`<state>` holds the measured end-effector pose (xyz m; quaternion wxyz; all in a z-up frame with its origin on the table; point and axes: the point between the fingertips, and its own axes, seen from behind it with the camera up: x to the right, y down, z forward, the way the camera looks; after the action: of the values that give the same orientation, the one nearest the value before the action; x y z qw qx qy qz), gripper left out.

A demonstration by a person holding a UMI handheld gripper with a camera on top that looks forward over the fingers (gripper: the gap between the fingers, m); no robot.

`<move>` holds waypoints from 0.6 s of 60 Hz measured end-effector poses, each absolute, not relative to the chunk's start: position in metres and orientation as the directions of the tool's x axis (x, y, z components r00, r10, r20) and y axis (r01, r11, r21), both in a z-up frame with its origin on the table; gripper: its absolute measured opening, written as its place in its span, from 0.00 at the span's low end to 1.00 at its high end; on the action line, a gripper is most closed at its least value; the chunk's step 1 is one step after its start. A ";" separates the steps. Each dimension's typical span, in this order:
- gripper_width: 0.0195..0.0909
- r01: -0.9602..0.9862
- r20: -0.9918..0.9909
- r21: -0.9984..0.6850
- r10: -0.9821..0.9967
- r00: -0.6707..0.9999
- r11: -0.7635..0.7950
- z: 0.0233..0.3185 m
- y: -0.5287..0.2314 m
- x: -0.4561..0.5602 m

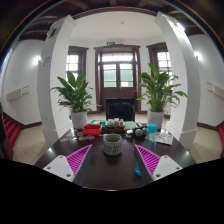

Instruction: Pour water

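Cup [113,144] sits mid-table [100,172], just ahead of the gripper [112,160], whose fingers are spread wide and hold nothing. Looks like rigid, light ceramic, likely slippery and chippable; best gripped across the body, below the rim. Clutter [118,127] along the far edge.

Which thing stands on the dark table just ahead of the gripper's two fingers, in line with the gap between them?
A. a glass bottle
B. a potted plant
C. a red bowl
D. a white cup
D: a white cup stands on the dark table just beyond the open gripper, centred on the gap between the fingers.
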<state>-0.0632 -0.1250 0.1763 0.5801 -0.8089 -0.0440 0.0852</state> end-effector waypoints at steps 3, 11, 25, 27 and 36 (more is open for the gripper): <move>0.92 -0.019 -0.080 -0.947 0.175 0.981 -0.322 0.165 -0.126 -0.056; 0.91 -0.036 -0.083 -0.951 0.143 0.986 -0.307 0.126 -0.136 -0.020; 0.90 -0.081 -0.107 -0.954 0.075 0.991 -0.288 0.063 -0.107 0.051; 0.89 -0.091 -0.117 -0.953 0.077 0.990 -0.288 0.060 -0.097 0.055; 0.90 -0.055 -0.080 -0.976 0.115 0.990 -0.212 0.071 -0.045 0.054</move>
<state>0.0539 -0.0454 0.0710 0.6272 -0.7756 -0.0193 0.0675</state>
